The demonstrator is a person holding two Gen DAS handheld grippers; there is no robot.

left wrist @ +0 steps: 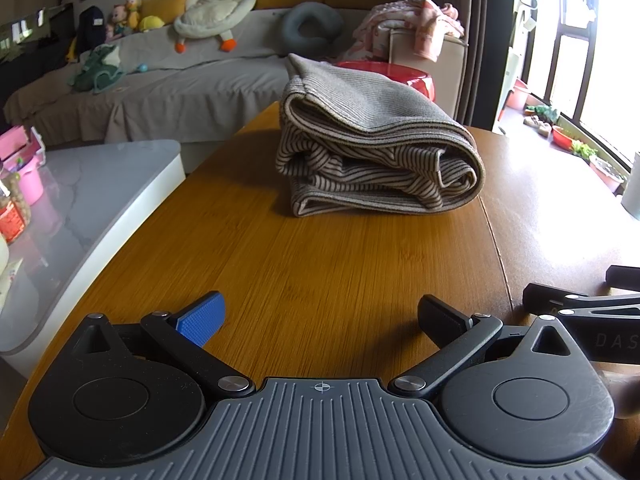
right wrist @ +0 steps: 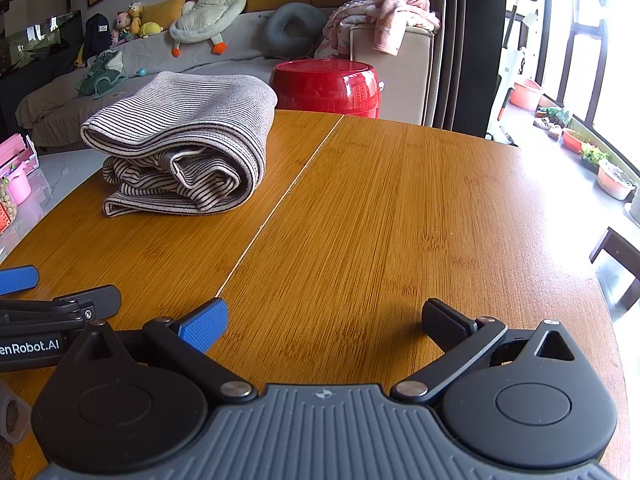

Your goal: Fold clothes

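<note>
A grey striped garment [left wrist: 372, 148] lies folded in a thick stack on the wooden table [left wrist: 320, 264], straight ahead in the left wrist view. The right wrist view has the same stack [right wrist: 188, 152] at the far left of the table [right wrist: 400, 208]. My left gripper [left wrist: 320, 318] stands open near the table's front edge, well short of the stack, with nothing between its fingers. Beside it, my right gripper [right wrist: 324, 322] is open and holds nothing. Each gripper shows at the edge of the other's view.
A white marble-topped counter [left wrist: 92, 196] with pink containers adjoins the table on the left. A red round stool [right wrist: 328, 86] stands behind the table's far edge. Beyond are a grey sofa [left wrist: 168, 80] with plush toys and a pile of pink clothes [right wrist: 380, 16]. Windows lie to the right.
</note>
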